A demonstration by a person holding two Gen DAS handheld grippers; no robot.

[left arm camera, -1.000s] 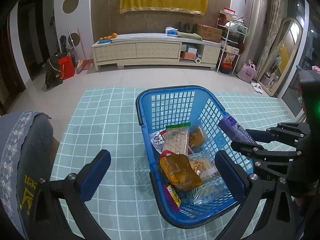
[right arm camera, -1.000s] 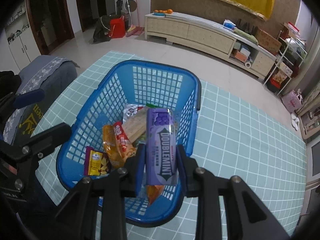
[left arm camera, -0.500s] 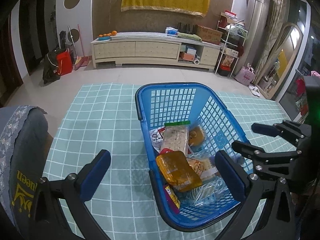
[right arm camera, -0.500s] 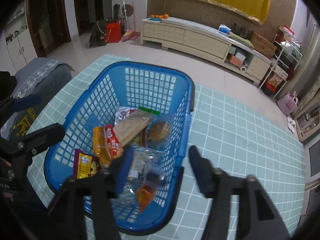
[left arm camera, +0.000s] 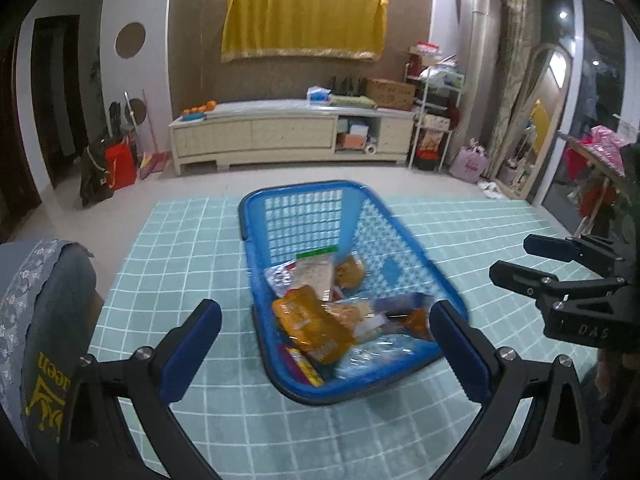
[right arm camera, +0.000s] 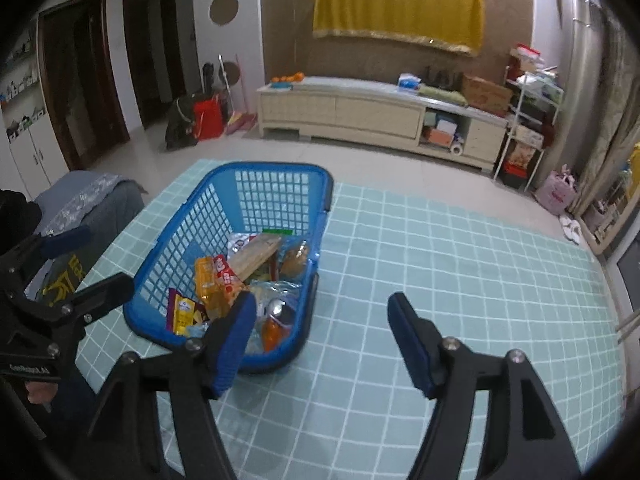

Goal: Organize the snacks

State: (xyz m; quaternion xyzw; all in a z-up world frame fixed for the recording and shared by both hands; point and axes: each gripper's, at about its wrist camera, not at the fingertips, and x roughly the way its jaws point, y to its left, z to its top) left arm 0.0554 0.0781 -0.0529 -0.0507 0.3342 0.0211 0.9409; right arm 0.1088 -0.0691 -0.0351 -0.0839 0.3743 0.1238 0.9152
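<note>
A blue plastic basket [left arm camera: 308, 208] stands on a teal checked cloth [left arm camera: 180, 264] and holds several snack packets, among them an orange packet [left arm camera: 316, 326] and a tan cracker pack [left arm camera: 316, 276]. The basket also shows in the right wrist view [right arm camera: 192, 224]. A purple gum pack [left arm camera: 400, 303] lies blurred among the packets near the basket's right wall. My left gripper [left arm camera: 326, 344] is open and empty, just short of the basket's near end. My right gripper [right arm camera: 322, 338] is open and empty, to the right of the basket's near corner.
A grey chair back [left arm camera: 44, 304] stands at the left edge of the cloth. The floor beyond has a cream low cabinet [left arm camera: 288, 136], a shelf rack [left arm camera: 436, 120], a leaning mirror [left arm camera: 536, 128] and a red bag [left arm camera: 120, 164].
My right gripper opened and let the purple gum pack fall into the basket, then drew back to the right. Both grippers pulled back and up from the basket.
</note>
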